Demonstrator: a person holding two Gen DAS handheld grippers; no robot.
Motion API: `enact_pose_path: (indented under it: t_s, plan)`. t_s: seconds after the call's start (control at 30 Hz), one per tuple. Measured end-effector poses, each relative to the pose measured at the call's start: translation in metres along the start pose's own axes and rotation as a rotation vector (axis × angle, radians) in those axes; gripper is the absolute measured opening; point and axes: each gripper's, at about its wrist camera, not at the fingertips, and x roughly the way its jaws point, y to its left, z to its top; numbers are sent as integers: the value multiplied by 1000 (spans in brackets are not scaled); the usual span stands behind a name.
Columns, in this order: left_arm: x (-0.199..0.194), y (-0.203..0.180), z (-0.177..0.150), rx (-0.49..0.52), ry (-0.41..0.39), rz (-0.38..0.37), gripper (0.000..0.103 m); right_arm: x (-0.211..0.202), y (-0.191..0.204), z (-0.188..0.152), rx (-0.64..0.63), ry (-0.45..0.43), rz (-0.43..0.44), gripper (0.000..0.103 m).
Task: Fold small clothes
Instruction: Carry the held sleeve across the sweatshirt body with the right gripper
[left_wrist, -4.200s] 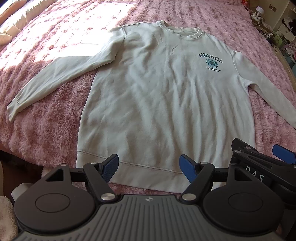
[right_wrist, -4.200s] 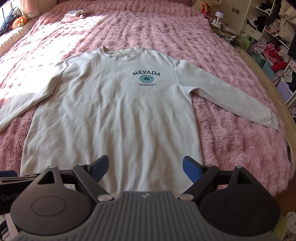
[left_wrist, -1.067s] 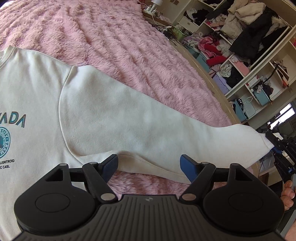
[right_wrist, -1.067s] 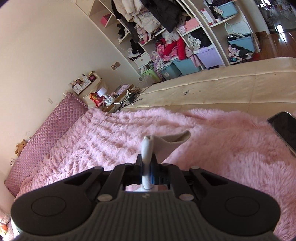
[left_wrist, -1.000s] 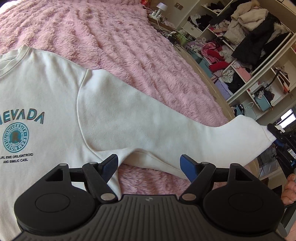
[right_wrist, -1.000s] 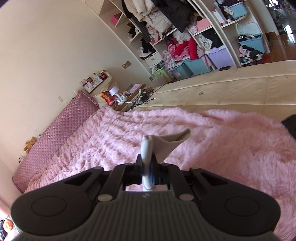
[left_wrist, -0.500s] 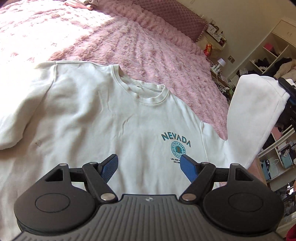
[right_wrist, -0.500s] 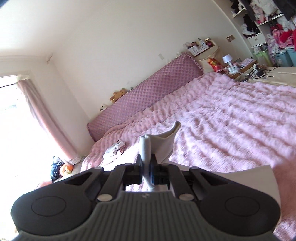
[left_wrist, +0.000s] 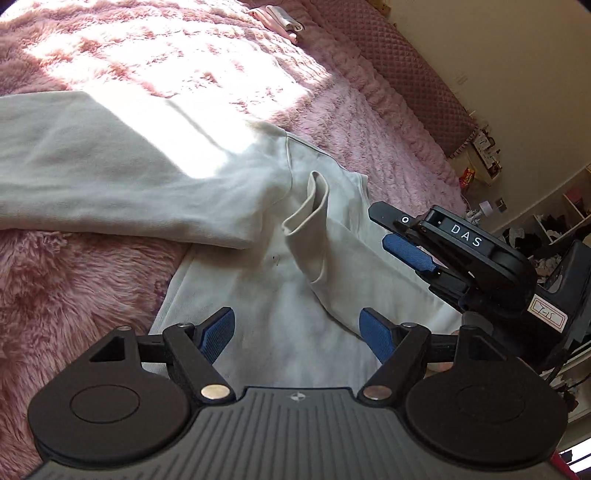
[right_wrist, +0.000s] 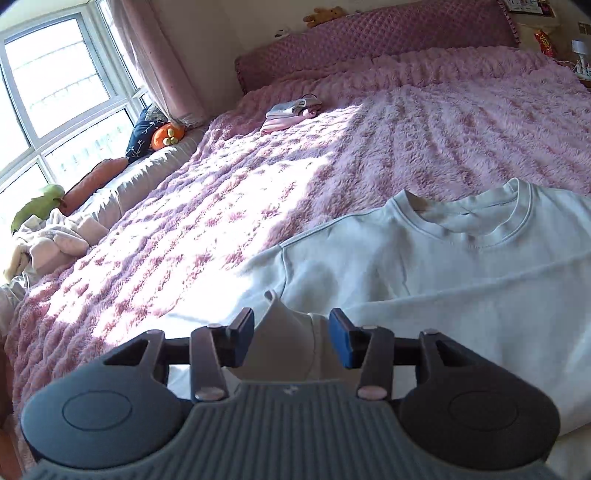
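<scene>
Looking along the left hand-held gripper, its two blue-padded fingers stand spread wide with nothing between them, hovering just above the body of the cream sweatshirt, which lies flat on the pink fluffy bed cover. One sleeve stretches out to the left across the cover, half in bright sun. The other sleeve's cuff lies folded over onto the chest, its open end standing up a little. Just beside that cuff, to its right, is the right hand-held gripper, seen side-on with one blue pad showing, clear of the cloth. In the right wrist view, the right hand-held gripper has just been opening: its jaws are parted about halfway, and the cuff sits loose in the gap between the blue pads, which do not press on it. Beyond it the sweatshirt spreads toward the right, its ribbed neckline facing the quilted pink headboard. A small folded pile of clothes rests far up the bed cover, well apart from the sweatshirt, and a window lights the left side.
</scene>
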Motion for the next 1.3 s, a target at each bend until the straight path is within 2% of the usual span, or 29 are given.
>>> enact_pose_path:
  t_s: [0.07,0.13,0.23,0.3,0.33,0.5,0.63,0.83,0.93,1.0,1.03,1.07,1.1,1.13,1.23,1.3]
  plan:
    - [6,0,1,-17,-4,-12,89,-20,-12,-8,15,-25,15,42]
    - [19,0,-1,-25,6,-24,89,-47,-32,-11,24,-64,-17,46]
    - [44,-5,-1,-44,29,-41,89,-91,-84,-6,6,-106,-169,48]
    - [58,-8,-6,-63,46,-39,89,-115,-112,-11,-22,-100,-264,48]
    - [65,-8,-7,-76,52,-42,89,-126,-133,-12,-49,-93,-341,48]
    - [84,-15,-4,-73,4,-18,89,-164,-195,-32,-190,-38,-600,48]
    - [94,-10,13,-109,-46,-5,89,-159,-216,-52,-376,47,-740,47]
    - [104,-11,30,-120,-78,15,89,-125,-213,-66,-556,100,-741,45]
    - [105,-14,30,-97,-104,-7,87,-100,-200,-70,-676,104,-796,45]
    - [104,-14,29,-90,-131,-29,71,-91,-190,-73,-768,99,-824,44]
    - [104,-14,30,-95,-132,-38,51,-86,-187,-73,-803,104,-830,37]
    - [105,-13,30,-101,-129,-39,28,-84,-186,-75,-822,114,-826,29]
    - [105,-12,30,-105,-129,-33,18,-82,-186,-75,-826,123,-820,8]
    - [104,-12,31,-101,-139,-31,9,-81,-186,-75,-822,132,-816,0]
    - [94,-17,30,-61,-192,-42,7,-87,-185,-77,-816,129,-809,0]
    - [77,-24,31,-37,-257,-53,7,-94,-184,-76,-811,109,-817,0]
